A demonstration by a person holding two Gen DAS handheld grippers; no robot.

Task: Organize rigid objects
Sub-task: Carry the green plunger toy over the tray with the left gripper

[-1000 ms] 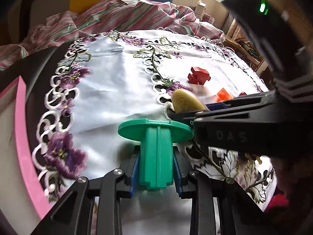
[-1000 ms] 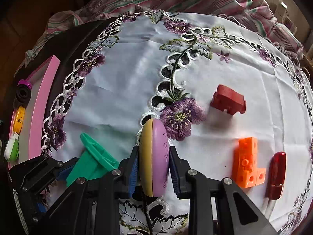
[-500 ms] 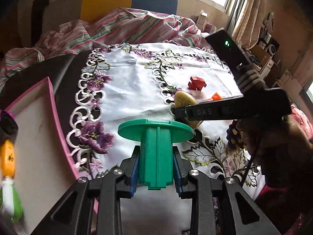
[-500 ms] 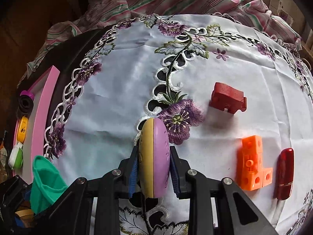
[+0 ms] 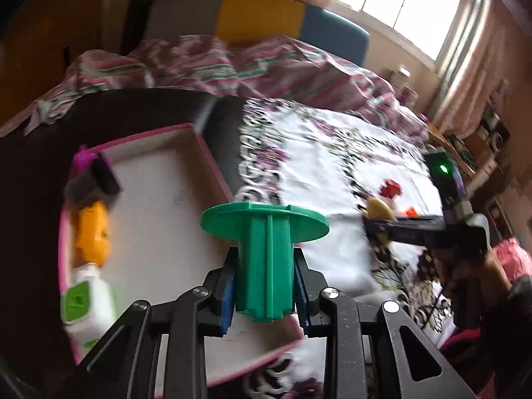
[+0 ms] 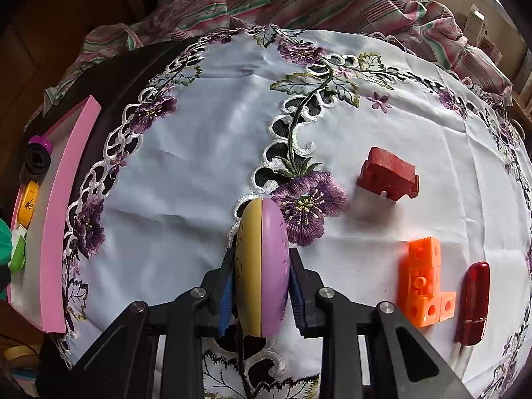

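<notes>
My left gripper (image 5: 265, 294) is shut on a green plastic piece (image 5: 264, 249) with a round flange, held above the near right part of the pink-rimmed tray (image 5: 212, 163). The tray holds a black and purple item (image 5: 91, 179), an orange item (image 5: 93, 232) and a white and green item (image 5: 84, 302) along its left side. My right gripper (image 6: 261, 291) is shut on a yellow and purple oval piece (image 6: 262, 266), held upright just above the embroidered cloth (image 6: 199, 166). On the cloth to its right lie a dark red block (image 6: 389, 178), an orange brick cluster (image 6: 425, 282) and a red tube (image 6: 473, 302).
The tray (image 6: 71, 179) stands on a dark surface left of the cloth. A striped blanket (image 6: 316, 3) is bunched behind the cloth. In the left wrist view the right gripper's black body (image 5: 442, 229) and a person's hand (image 5: 478, 266) are at the right, with shelves and a window beyond.
My left gripper has carried the green piece up and to the left, from over the cloth to over the tray. The right gripper has stayed in place with the oval piece.
</notes>
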